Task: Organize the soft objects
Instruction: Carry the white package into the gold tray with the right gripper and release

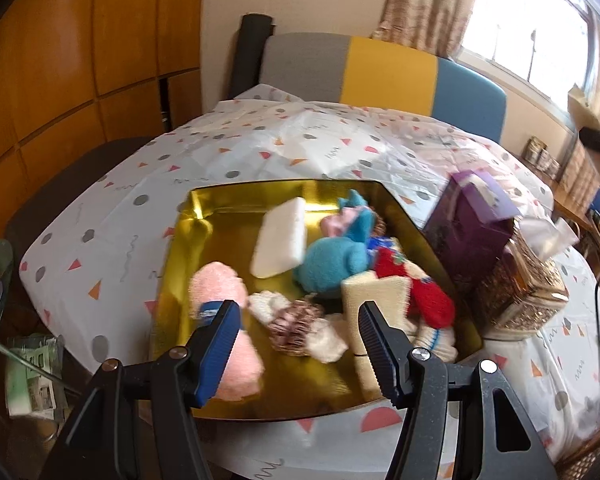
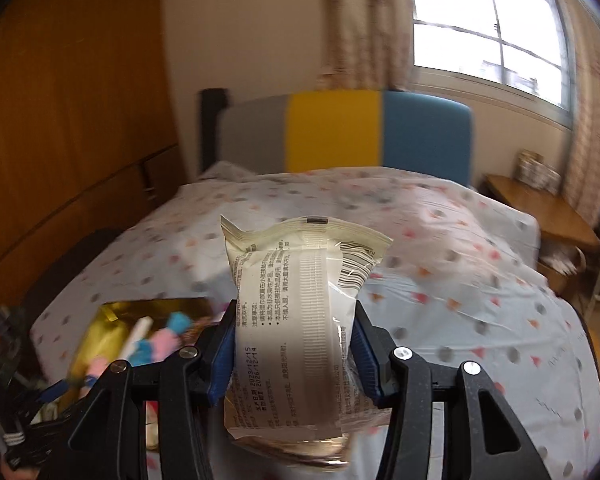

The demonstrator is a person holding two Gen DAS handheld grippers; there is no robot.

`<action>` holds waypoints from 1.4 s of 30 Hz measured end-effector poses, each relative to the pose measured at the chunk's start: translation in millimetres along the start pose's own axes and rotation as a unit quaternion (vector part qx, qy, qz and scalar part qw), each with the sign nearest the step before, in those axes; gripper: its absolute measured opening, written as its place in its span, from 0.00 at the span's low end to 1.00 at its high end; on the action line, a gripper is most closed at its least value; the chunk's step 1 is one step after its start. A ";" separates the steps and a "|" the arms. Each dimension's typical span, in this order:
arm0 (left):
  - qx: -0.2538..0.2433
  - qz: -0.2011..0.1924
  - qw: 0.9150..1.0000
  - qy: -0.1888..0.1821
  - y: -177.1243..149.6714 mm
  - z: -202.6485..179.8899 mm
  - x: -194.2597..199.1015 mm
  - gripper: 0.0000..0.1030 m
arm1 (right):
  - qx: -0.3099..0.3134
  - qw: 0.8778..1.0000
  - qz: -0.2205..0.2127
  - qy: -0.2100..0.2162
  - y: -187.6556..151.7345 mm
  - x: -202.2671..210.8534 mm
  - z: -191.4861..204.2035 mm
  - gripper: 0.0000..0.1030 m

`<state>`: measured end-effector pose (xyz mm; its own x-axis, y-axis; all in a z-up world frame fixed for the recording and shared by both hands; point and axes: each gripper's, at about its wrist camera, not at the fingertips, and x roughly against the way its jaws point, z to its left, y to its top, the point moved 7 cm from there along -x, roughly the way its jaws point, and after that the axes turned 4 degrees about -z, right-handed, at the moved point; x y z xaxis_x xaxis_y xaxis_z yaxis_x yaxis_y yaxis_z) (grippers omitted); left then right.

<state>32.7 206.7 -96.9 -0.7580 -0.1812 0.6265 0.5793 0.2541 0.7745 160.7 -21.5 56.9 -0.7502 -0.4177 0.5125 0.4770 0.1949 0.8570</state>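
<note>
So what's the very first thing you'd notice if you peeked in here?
Probably the shiny gold tray on the spotty bedspread, heaped with soft things like a blue plush toy and a white sponge. Then the cream packet pinched upright in the right gripper, while the left gripper hangs open over the tray.

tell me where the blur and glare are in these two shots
Left wrist view: sharp tool fingers, mild smear on the soft items in the gold tray, whose foil lining glares, and a blown-out window. Right wrist view: the background bed and tray are motion-blurred, but the packet clamped in the right tool reads crisp.
</note>
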 end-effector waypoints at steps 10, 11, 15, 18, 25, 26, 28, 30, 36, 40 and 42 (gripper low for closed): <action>0.054 0.007 0.997 0.056 -4.9 61.0 -1.0 0.61 | 0.065 0.977 0.155 0.133 -78.3 -111.4 149.5 0.50; 0.057 0.007 0.997 0.059 -4.9 64.1 -1.2 0.61 | 0.066 0.974 0.160 0.143 -83.7 -122.1 159.1 0.50; 0.060 0.002 0.996 0.061 -2.5 69.3 -0.5 0.61 | 0.075 0.970 0.180 0.147 -97.4 -161.7 186.9 0.50; 0.059 -0.001 0.997 0.057 0.8 68.3 -0.8 0.61 | 0.088 0.966 0.200 0.135 -106.8 -185.1 200.1 0.50; 0.056 0.000 0.997 0.048 4.3 61.2 -5.6 0.61 | 0.111 0.967 0.209 0.098 -117.1 -215.5 197.4 0.50; 0.055 -0.001 0.997 0.048 4.5 60.1 -5.6 0.61 | 0.109 0.966 0.211 0.100 -116.9 -216.6 197.4 0.51; 0.053 -0.001 0.998 0.046 4.8 57.9 -5.5 0.62 | 0.102 0.967 0.209 0.108 -114.3 -214.6 197.0 0.52; 0.051 -0.002 0.998 0.046 5.3 55.7 -5.2 0.63 | 0.095 0.968 0.203 0.113 -112.3 -210.3 195.7 0.53; 0.052 0.000 0.997 0.049 3.0 55.4 -5.7 0.66 | 0.070 0.975 0.174 0.121 -102.2 -190.9 189.0 0.57; 0.052 0.001 0.997 0.049 1.9 54.2 -6.0 0.66 | 0.056 0.978 0.148 0.134 -94.1 -166.8 178.9 0.64; 0.051 0.000 0.997 0.049 1.5 53.0 -5.6 0.66 | 0.056 0.978 0.144 0.141 -95.9 -156.1 174.8 0.64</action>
<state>21.9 258.4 -103.9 -0.7223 -0.2728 0.6355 0.5415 0.3485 0.7651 152.1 180.1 -96.1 -0.4286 -0.5568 0.7115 0.5847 0.4294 0.6883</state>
